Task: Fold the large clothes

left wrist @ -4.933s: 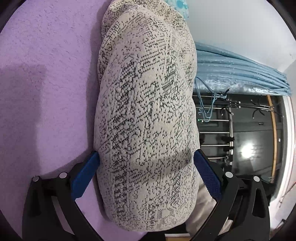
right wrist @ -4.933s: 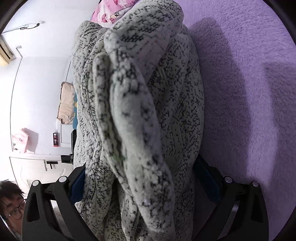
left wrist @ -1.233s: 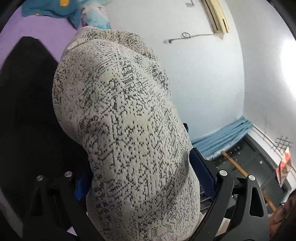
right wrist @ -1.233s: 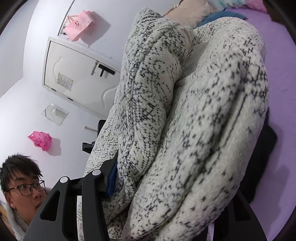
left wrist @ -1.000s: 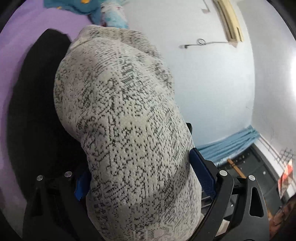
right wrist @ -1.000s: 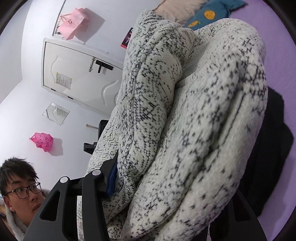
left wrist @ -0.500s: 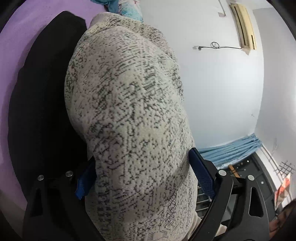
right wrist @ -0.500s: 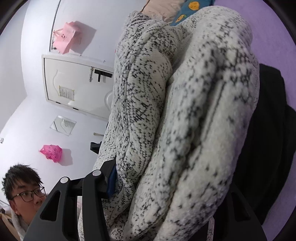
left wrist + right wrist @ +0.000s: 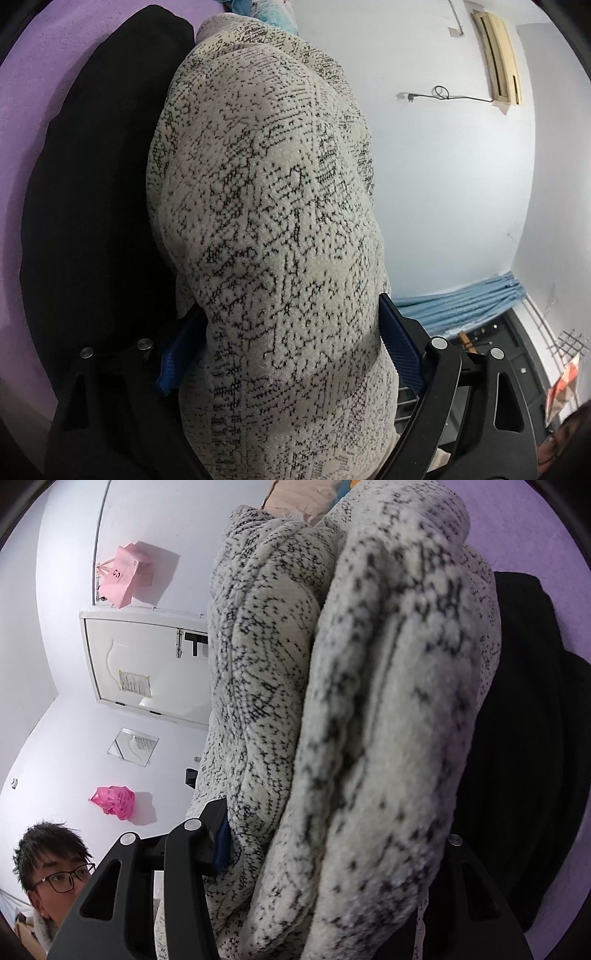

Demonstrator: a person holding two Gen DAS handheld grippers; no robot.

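Observation:
A thick folded white-and-black knit sweater [image 9: 273, 229] fills the left wrist view. My left gripper [image 9: 291, 350] is shut on it, blue pads pressed on both sides of the bundle. The same sweater [image 9: 369, 701] fills the right wrist view, and my right gripper [image 9: 332, 834] is shut on it; its right finger is hidden behind the knit. The sweater is held up beside a folded black garment [image 9: 96, 192] that lies on the purple bed [image 9: 48, 66]. The black garment also shows in the right wrist view [image 9: 532, 738].
A white wall with an air conditioner [image 9: 502, 55] and blue curtains [image 9: 461, 306] lies right of the left gripper. In the right wrist view there is a white door [image 9: 147, 664], pink bags [image 9: 125, 572], and the person's face [image 9: 55, 867] at lower left.
Both grippers carried the sweater from over bare purple bed to beside the black garment. In the last second the black garment has grown larger in both views.

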